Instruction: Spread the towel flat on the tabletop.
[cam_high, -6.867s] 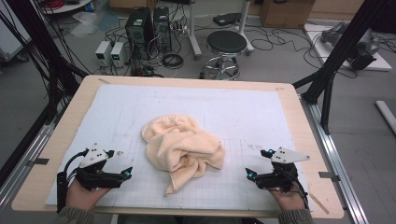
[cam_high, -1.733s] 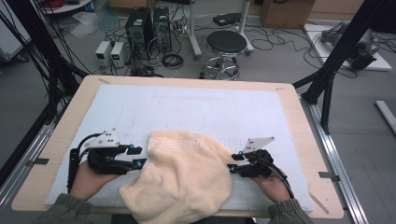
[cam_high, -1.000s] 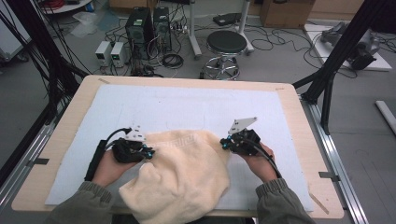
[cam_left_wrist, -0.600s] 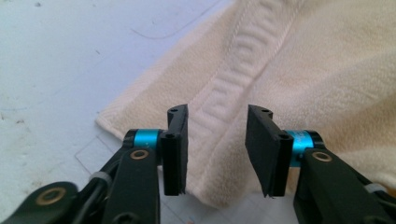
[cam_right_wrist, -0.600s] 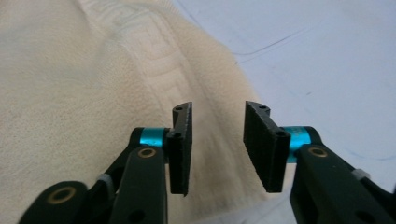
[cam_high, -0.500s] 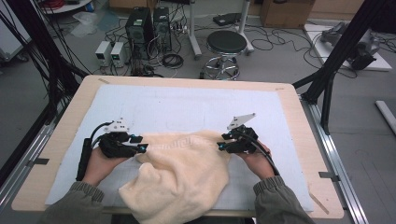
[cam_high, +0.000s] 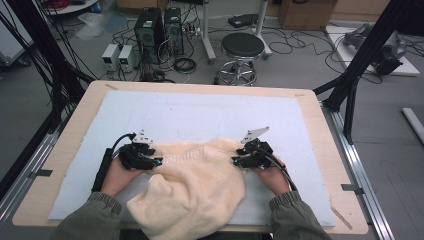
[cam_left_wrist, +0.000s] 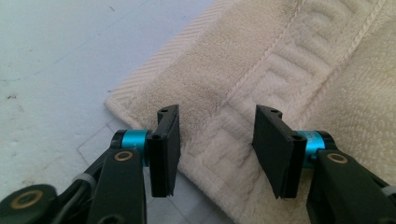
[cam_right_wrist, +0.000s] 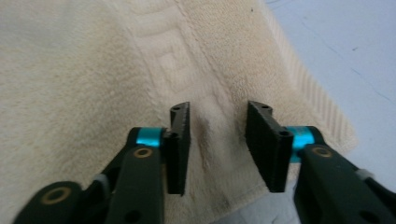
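Observation:
A cream towel (cam_high: 195, 190) lies on the white mat (cam_high: 200, 115), its far hem stretched flat between my two grippers and its near part bunched at the table's front edge. My left gripper (cam_high: 154, 162) hovers at the towel's left corner (cam_left_wrist: 154, 93). Its jaws have just been opening and stand apart, with nothing pinched between them. My right gripper (cam_high: 235, 161) is at the right corner (cam_right_wrist: 299, 88). Its jaws have just been closing a little but still show a gap, with the towel (cam_right_wrist: 84, 70) lying flat beneath them.
The wooden table rim (cam_high: 70, 145) frames the mat. Bare mat stretches beyond the towel toward the far edge. Black frame posts (cam_high: 55, 65) stand at the left and right. A stool (cam_high: 242, 47) and computer boxes (cam_high: 150, 25) are on the floor behind.
Both grippers, shut on the towel's far corners a second ago, have let go and sunk slightly. The far hem now rests flat on the mat.

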